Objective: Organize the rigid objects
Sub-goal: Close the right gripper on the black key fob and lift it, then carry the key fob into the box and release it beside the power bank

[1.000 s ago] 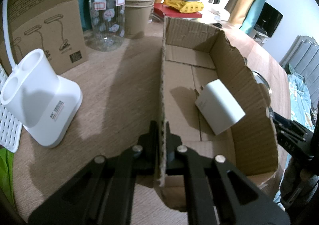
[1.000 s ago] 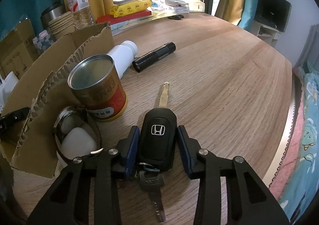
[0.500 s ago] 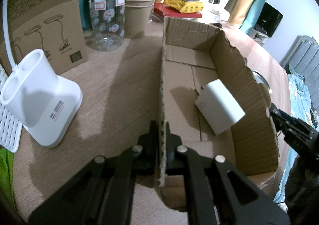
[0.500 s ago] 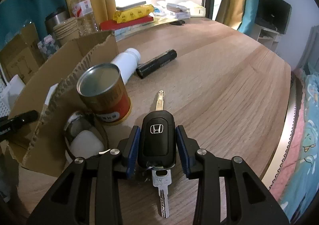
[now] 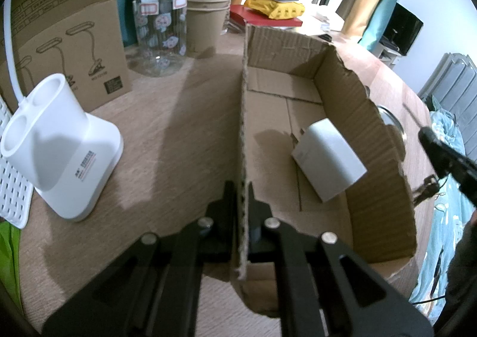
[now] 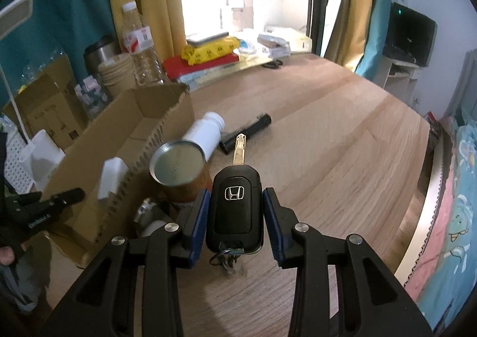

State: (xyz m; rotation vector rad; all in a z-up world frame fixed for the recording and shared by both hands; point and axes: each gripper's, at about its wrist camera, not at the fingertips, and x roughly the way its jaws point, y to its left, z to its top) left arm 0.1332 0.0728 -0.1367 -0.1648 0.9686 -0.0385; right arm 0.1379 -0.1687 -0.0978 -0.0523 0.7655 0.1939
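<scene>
The right gripper (image 6: 234, 214), low centre of its view and angled down, clamps the black car key (image 6: 235, 205) above the table (image 6: 342, 158). The left gripper (image 5: 243, 202), bottom centre, pinches the cardboard box (image 5: 372, 140) wall; inside lies a white block (image 5: 328, 162).

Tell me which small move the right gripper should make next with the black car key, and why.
Probably carry it sideways over the torn cardboard box. The right gripper grips the black car key above the wooden table, and the left gripper clamps the box wall. Inside lies only a white block, so there is room.
</scene>
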